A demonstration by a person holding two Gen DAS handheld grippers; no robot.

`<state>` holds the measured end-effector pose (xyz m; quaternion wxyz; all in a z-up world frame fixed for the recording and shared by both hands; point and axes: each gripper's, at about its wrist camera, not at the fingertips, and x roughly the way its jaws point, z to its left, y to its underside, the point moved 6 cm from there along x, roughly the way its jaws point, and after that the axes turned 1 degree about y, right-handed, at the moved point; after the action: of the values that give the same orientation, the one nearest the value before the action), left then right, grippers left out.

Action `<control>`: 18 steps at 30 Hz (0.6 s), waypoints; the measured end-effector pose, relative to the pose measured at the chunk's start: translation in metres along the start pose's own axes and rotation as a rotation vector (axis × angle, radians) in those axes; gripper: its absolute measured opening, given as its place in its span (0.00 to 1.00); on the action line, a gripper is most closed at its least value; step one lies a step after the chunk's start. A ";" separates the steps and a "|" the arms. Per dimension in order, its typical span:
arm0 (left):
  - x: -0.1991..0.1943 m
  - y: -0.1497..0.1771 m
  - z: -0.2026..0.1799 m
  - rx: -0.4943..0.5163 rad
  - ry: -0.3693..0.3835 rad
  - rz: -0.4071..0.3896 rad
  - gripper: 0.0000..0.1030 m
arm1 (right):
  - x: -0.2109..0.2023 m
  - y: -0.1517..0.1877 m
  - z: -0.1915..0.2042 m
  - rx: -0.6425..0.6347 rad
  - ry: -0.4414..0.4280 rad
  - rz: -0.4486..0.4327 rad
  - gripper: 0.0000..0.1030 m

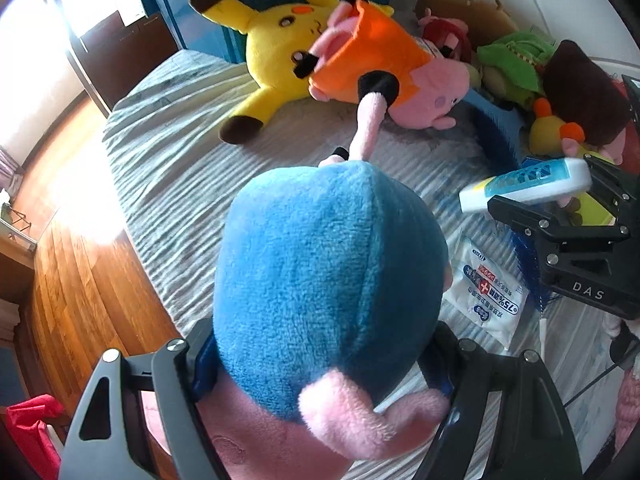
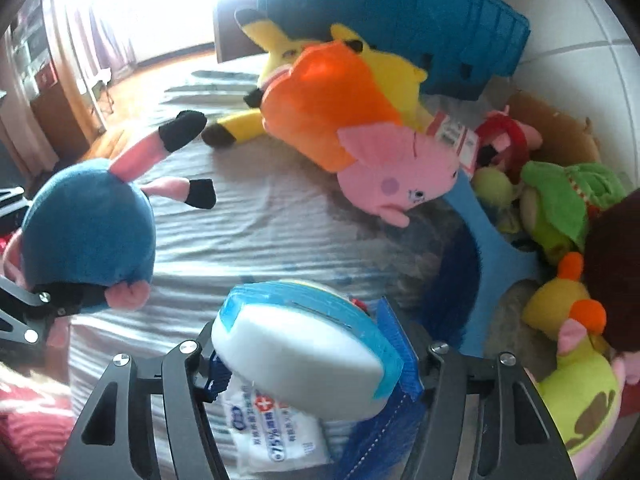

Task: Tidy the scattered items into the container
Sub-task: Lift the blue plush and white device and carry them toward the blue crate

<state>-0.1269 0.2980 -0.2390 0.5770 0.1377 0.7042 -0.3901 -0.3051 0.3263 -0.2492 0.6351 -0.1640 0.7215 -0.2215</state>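
Black left gripper (image 1: 324, 364), silver screws, right gripper (image 2: 316, 356) marked DAS

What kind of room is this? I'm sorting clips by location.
Probably a bedroom in a home: a bed with a striped grey sheet, plush toys like the yellow one piled on it, and a wooden floor beside it.

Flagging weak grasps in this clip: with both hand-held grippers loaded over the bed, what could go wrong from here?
1. The left hand-held gripper pinches the round blue plush pig only at its base; its dangling legs could snag.
2. The right hand-held gripper holds the smooth white-and-blue plastic case tilted; it may slip onto the white wipes packet.
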 end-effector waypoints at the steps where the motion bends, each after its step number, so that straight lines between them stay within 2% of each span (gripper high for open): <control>1: -0.002 0.000 0.001 0.001 0.001 -0.005 0.77 | -0.005 -0.002 0.003 0.000 0.005 -0.003 0.63; 18: -0.052 -0.004 0.017 0.024 -0.004 -0.118 0.77 | -0.055 -0.022 0.041 0.016 -0.005 -0.107 0.62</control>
<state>-0.1024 0.2969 -0.1903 0.5529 0.1018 0.7052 -0.4320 -0.2575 0.3320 -0.1949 0.6254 -0.1976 0.7084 -0.2607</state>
